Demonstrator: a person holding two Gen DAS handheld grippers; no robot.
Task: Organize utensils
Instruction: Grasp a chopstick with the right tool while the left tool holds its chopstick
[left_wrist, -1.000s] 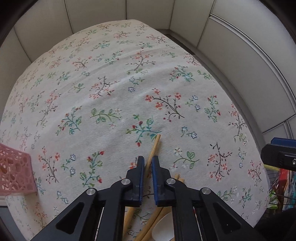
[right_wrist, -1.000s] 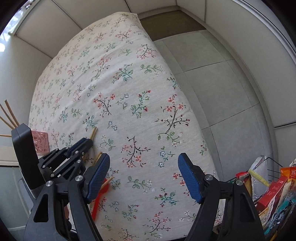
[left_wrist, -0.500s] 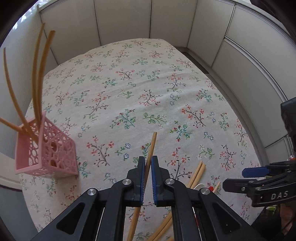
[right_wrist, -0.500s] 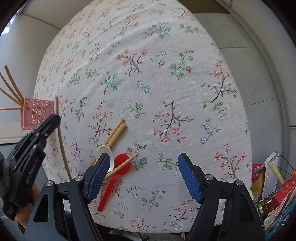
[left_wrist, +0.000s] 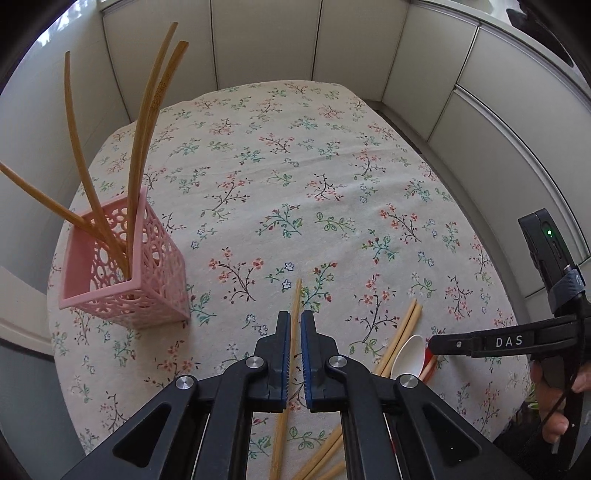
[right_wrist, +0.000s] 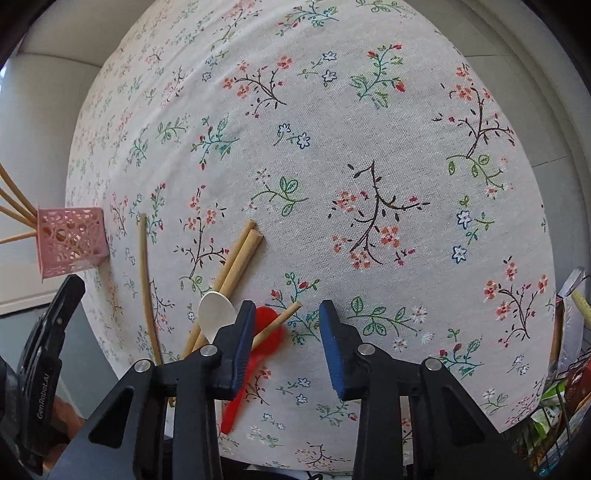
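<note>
While the cloth fills both views:
Holder: pink, left of frame, four sticks standing in it.
Left gripper: bottom centre, clenched on a chopstick.
Right gripper: spread wide, holding nothing, over the red spoon.
Loose pile: chopstick pair, white spoon, lower centre.

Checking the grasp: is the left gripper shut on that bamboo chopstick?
Shut. The left gripper clamps the bamboo chopstick, whose tip pokes out beyond the blue pads.
</note>
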